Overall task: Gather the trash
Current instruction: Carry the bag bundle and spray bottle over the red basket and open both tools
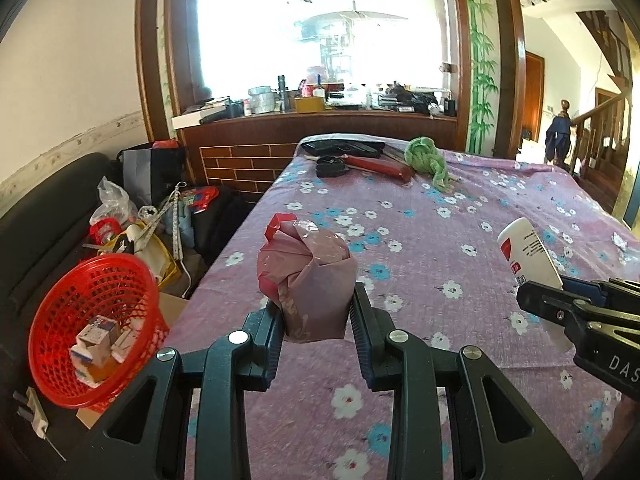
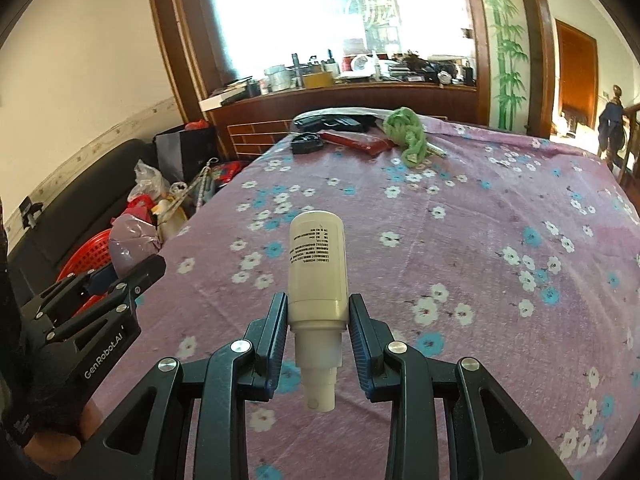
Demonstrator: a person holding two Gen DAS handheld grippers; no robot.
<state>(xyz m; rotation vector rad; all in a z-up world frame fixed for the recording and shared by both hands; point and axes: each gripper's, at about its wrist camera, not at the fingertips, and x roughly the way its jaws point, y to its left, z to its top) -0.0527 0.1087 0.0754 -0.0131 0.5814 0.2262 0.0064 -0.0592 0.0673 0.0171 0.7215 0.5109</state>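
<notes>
Two pieces of trash are in hand above the flowered desk: the left gripper is clamped on a crumpled pink bag, and the right gripper is clamped on a white spray bottle, pinched low on its body with the nozzle pointing back toward the camera. The step in hand looks like carrying both to the red basket, which sits off the desk's left edge, beside and lower than the left gripper, with small cartons already inside. To do this well, the left gripper should swing left until the bag hangs squarely over the basket's mouth before the jaws part, since the light bag may drift or catch on the rim. The bottle is heavier and smooth, so the right gripper should keep firm pressure and cross behind the left one, not through it; the two grippers are near each other now. Releasing low over the opening would keep the bottle from bouncing out.
</notes>
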